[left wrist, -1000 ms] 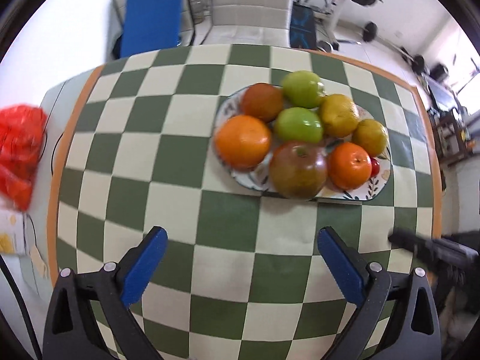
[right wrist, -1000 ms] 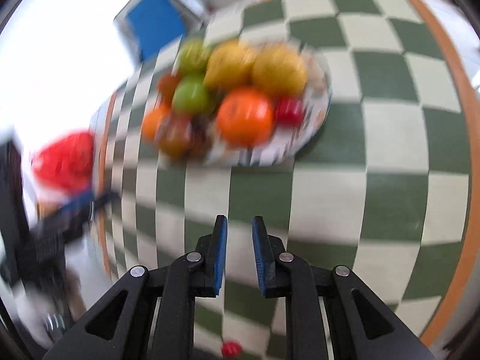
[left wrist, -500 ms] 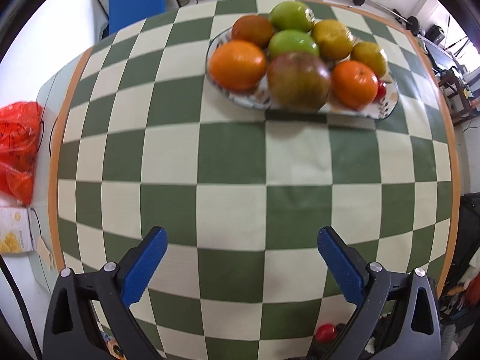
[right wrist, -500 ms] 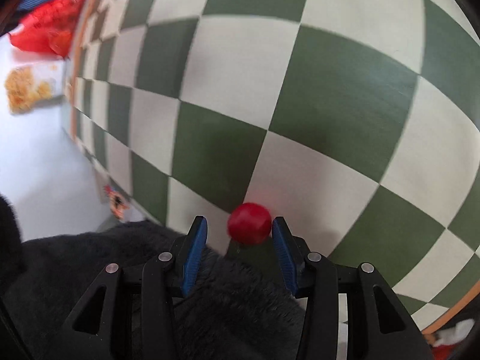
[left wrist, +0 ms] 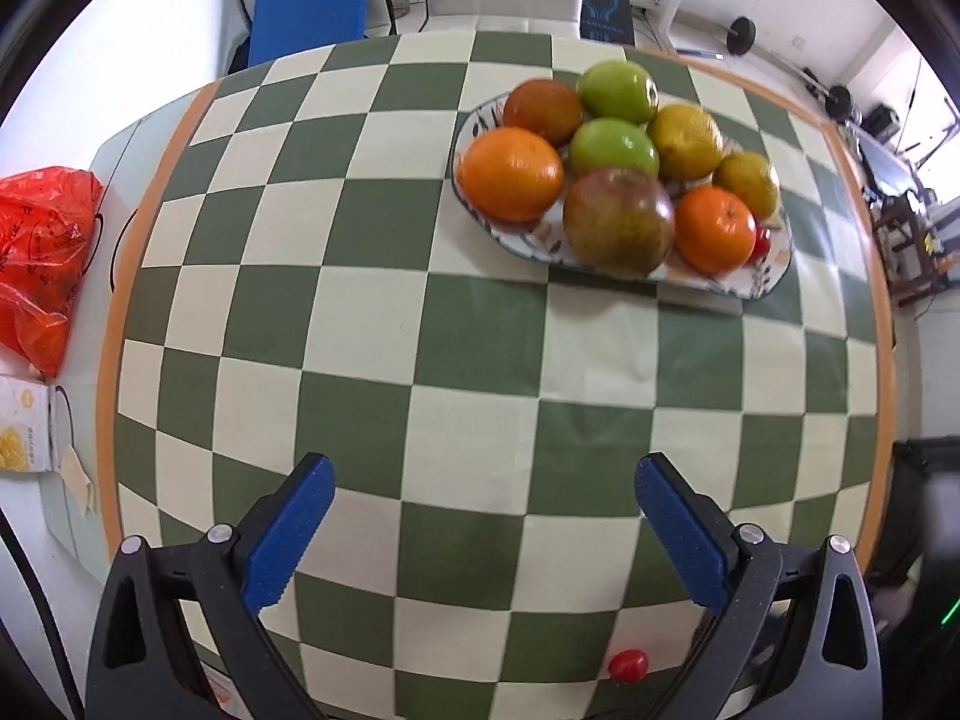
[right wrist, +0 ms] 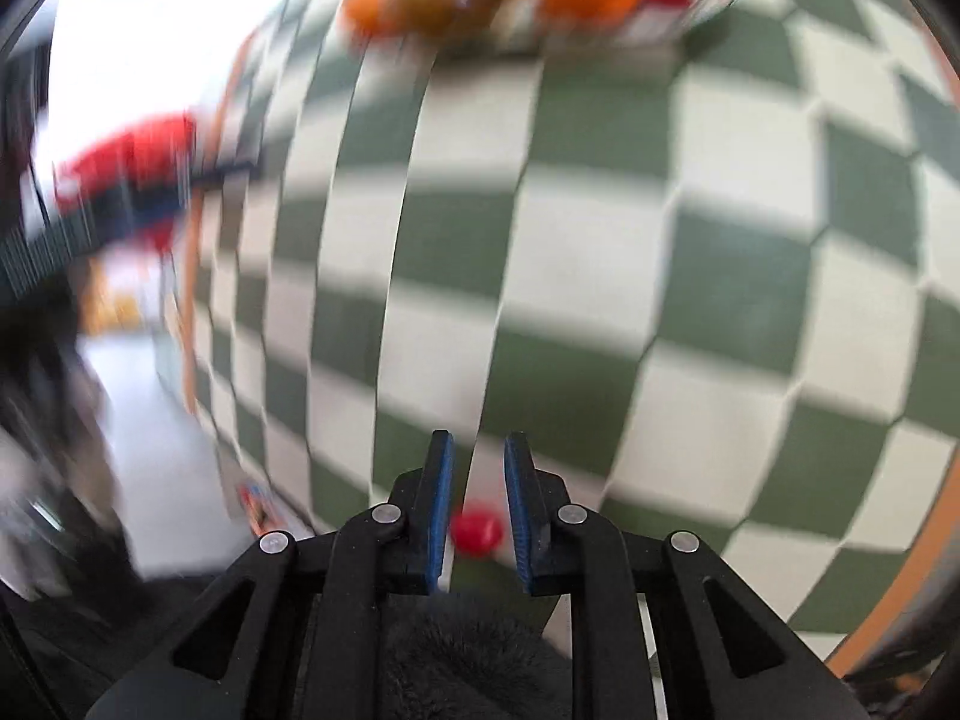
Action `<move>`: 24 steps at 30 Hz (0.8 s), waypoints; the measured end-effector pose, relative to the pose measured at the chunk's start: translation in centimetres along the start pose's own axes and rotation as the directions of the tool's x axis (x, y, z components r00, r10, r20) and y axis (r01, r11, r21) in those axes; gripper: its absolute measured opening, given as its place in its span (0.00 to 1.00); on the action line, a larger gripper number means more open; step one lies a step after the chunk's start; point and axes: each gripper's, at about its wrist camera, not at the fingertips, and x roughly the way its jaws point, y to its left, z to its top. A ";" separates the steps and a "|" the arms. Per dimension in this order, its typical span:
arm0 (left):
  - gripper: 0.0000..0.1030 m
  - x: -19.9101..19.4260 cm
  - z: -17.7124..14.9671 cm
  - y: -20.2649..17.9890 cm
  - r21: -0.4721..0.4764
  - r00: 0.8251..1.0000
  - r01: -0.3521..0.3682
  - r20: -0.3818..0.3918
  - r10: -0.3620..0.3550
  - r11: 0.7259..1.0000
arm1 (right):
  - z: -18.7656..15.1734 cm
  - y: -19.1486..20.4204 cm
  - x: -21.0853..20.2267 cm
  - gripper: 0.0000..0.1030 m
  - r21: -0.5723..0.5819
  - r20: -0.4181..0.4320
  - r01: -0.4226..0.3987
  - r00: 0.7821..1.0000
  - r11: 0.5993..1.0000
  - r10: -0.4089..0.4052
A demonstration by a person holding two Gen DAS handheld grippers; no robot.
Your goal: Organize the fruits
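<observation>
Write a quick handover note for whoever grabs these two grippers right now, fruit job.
Left gripper: open, empty, hovering over the checkered table.
Right gripper: jaws narrowly apart, nothing clamped; view is blurred.
Small red fruit: loose on the table at the near edge, seen between the right gripper's fingers but not touching either as far as the blur allows.
Plate: at the far side, already holds oranges, green apples and other fruit.
Left to do: likely pick up the small red fruit and put it on the plate.

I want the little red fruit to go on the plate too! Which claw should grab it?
Probably the right claw. The little red fruit already sits between its narrowly open fingers. The left claw is wide open, pointing toward the plate.
</observation>
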 end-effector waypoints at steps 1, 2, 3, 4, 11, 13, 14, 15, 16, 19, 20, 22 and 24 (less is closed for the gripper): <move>1.00 -0.1 0.4 -0.2 -0.010 1.000 0.011 0.005 -0.011 1.000 | 1.2 -0.8 -1.2 0.19 0.017 0.032 -0.002 0.999 1.000 0.002; 1.00 0.0 0.8 -0.4 -0.017 1.000 0.018 0.007 -0.018 1.000 | 2.5 -1.6 -2.5 0.19 0.022 0.059 0.003 0.998 1.000 -0.004; 1.00 0.1 1.2 -0.6 -0.019 1.000 0.021 0.005 -0.021 1.000 | 3.4 -1.5 -2.7 0.19 0.014 0.054 -0.005 0.999 1.000 0.004; 1.00 0.1 1.6 -0.8 -0.020 1.000 0.025 0.005 -0.025 0.999 | 4.0 -1.6 -3.0 0.19 0.012 0.038 -0.022 0.999 1.000 0.022; 1.00 0.2 2.4 -1.5 0.009 1.000 0.017 0.010 -0.017 1.000 | -1.6 2.6 5.5 0.41 -0.168 -0.282 0.003 0.958 0.986 -0.051; 1.00 0.5 2.2 -1.1 0.001 1.000 0.012 -0.002 -0.012 1.000 | -3.7 4.3 8.5 0.41 -0.225 -0.345 0.014 0.934 0.974 -0.093; 1.00 0.7 2.1 -0.8 -0.005 1.000 0.008 -0.008 -0.008 1.000 | -4.8 4.6 9.7 0.41 -0.248 -0.358 0.034 0.925 0.968 -0.125; 1.00 0.8 2.0 -0.6 -0.009 1.000 0.006 -0.012 -0.006 1.000 | -5.3 4.9 10.5 0.43 -0.274 -0.368 0.059 0.916 0.960 -0.161; 1.00 0.8 1.8 -0.3 -0.015 1.000 0.004 -0.015 -0.004 1.000 | -5.7 5.0 11.0 0.43 -0.298 -0.365 0.076 0.912 0.952 -0.187; 1.00 0.9 1.5 0.6 -0.030 1.000 -0.008 -0.019 0.008 1.000 | -6.2 5.3 11.5 0.32 -0.336 -0.328 0.122 0.914 0.934 -0.237; 1.00 1.0 1.4 0.9 -0.035 1.000 -0.010 -0.020 0.009 0.999 | -6.1 5.4 11.3 0.32 -0.351 -0.305 0.137 0.919 0.926 -0.251; 1.00 0.9 1.3 1.3 -0.045 1.000 -0.009 -0.019 0.009 0.999 | -5.3 5.4 10.5 0.31 -0.326 -0.276 0.133 0.933 0.936 -0.229; 1.00 0.6 1.4 1.6 -0.052 1.000 -0.003 -0.014 0.003 0.999 | -4.0 4.1 8.2 0.31 -0.260 -0.257 0.100 0.952 0.960 -0.169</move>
